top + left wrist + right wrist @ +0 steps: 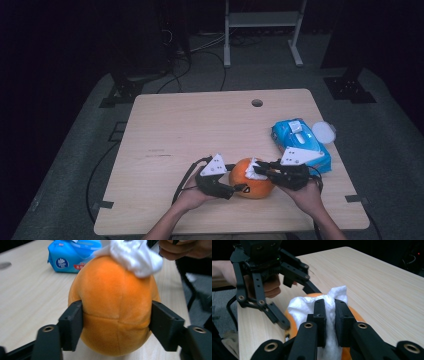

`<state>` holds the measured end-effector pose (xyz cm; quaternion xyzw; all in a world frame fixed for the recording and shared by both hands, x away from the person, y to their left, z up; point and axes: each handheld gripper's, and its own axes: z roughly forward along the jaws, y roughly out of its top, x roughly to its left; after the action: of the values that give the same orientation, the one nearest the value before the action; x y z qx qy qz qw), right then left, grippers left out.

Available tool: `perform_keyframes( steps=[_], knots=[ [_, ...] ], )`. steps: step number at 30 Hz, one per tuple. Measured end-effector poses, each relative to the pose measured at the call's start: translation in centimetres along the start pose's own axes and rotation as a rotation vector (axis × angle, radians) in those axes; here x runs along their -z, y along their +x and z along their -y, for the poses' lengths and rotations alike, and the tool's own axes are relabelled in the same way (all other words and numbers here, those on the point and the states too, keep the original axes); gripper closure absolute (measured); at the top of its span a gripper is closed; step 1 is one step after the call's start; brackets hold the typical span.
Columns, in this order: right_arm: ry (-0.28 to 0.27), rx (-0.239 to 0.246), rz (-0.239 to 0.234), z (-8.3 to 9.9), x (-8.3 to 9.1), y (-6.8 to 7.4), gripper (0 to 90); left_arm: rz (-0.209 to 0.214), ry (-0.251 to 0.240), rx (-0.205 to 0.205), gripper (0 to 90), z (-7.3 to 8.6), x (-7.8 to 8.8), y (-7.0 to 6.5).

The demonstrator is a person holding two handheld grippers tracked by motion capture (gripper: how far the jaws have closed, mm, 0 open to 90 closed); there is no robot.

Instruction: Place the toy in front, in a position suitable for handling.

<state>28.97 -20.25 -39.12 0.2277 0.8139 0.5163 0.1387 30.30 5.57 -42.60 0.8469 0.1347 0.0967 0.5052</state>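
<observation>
The orange plush toy (115,312) is sitting clamped between the left gripper (116,322) jaws; above it, the right gripper (330,322) is pinching a white wipe (304,306) against its top.

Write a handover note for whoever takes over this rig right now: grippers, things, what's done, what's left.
Left hand-held gripper: jaws clamp the sides of the orange plush toy, steadying it on the table.
Right hand-held gripper: shut on a white wipe, pressed to the toy's top.
Blue wipe pack lies at the table's right edge, beside a round white lid.
Done: wipe in hand and on the toy.
Left: probably wipe the rest of the toy, then set the wipe aside.
</observation>
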Motion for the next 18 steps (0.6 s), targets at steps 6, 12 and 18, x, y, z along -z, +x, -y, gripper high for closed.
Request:
perform_keyframes(
  steps=[6, 12, 18],
  knots=[
    [0.005, 0.05, -0.059, -0.9, -1.1, 2.0, 79.6, -0.015, 0.031, -0.134, 35.1, -0.3, 0.0, -1.3],
    [0.015, 0.015, -0.003, -0.2, 0.2, 0.2, 79.7, -0.017, 0.021, -0.14, 33.8, 0.3, 0.1, -1.1],
    [0.004, -0.008, 0.028, 0.2, 1.3, -0.5, 79.8, 0.073, -0.037, 0.151, 18.4, 0.3, -0.4, 0.6]
  ],
)
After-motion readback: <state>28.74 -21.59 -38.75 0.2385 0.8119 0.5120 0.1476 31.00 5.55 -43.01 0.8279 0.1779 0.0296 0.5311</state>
